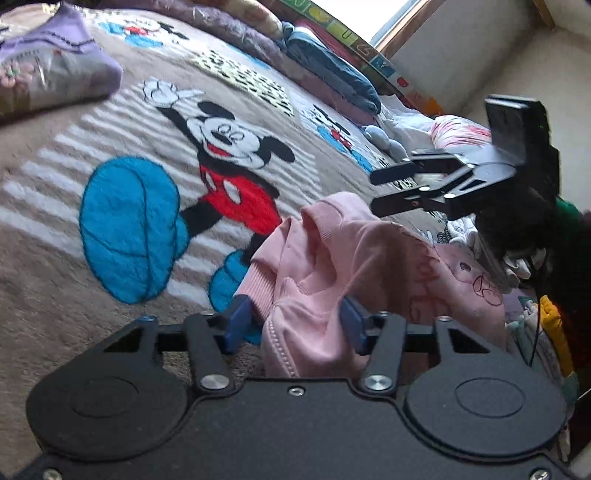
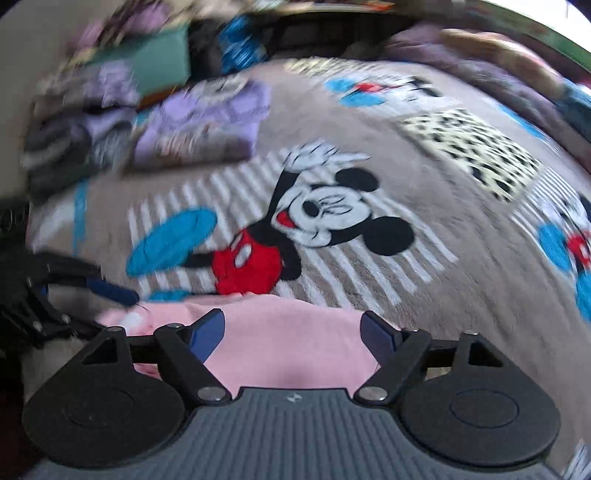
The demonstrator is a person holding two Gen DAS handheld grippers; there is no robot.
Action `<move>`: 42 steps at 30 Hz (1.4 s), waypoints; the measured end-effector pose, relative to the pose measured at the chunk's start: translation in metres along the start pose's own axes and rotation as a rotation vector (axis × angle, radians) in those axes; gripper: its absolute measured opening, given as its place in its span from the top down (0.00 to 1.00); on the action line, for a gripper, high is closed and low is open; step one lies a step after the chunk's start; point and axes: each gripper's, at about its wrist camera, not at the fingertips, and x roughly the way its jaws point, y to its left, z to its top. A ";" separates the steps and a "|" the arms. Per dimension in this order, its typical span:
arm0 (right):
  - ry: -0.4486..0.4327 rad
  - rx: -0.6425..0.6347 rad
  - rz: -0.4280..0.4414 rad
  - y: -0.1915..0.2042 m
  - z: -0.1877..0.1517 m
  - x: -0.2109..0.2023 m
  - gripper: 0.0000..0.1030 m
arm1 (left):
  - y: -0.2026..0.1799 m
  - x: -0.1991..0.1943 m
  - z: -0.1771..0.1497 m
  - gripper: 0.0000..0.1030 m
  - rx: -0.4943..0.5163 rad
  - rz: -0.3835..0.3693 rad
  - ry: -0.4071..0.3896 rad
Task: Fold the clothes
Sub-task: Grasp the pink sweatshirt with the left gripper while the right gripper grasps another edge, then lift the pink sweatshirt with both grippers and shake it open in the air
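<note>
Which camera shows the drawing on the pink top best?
The left wrist view: the crumpled pink ribbed-cuff sweatshirt shows its outline drawing there. The blurred right wrist view shows only plain pink fabric, no drawing.

I see a bed covered by a taupe plush blanket point(image 1: 44, 280) with cartoon-mouse prints: big mouse point(image 1: 229, 177) in red shorts on white stripes, smaller panels further back. Directly on it: crumpled pink sweatshirt point(image 1: 332, 266) at the near edge, ribbed cuff and collar up, line drawing on its front. Folded lilac garment point(image 1: 55, 70) lies well apart at the far left; right wrist view shows more folded lilac and grey pieces point(image 2: 85, 122) just beside it, blurred. Along the far edge I make out a blue bundle point(image 1: 332, 70) and purple bedding point(image 1: 221, 18). Mixed clothes pile point(image 1: 546, 332) at right, partly hidden.
</note>
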 end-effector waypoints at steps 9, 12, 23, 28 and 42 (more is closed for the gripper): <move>0.185 -0.188 0.102 -0.013 0.018 0.055 0.25 | 0.005 0.005 -0.004 0.57 0.006 -0.033 0.035; 0.232 -0.194 0.118 -0.018 0.015 0.072 0.20 | 0.006 0.007 -0.005 0.62 0.012 -0.041 0.041; 0.243 -0.183 0.179 -0.020 0.002 0.065 0.65 | 0.005 0.003 -0.004 0.86 0.065 -0.016 0.015; 0.192 -0.247 0.112 -0.004 -0.010 0.034 0.80 | -0.005 -0.002 -0.005 0.89 0.130 0.007 -0.014; -0.069 -0.161 -0.233 0.056 -0.087 -0.104 0.83 | -0.068 -0.044 -0.006 0.92 0.398 -0.050 -0.272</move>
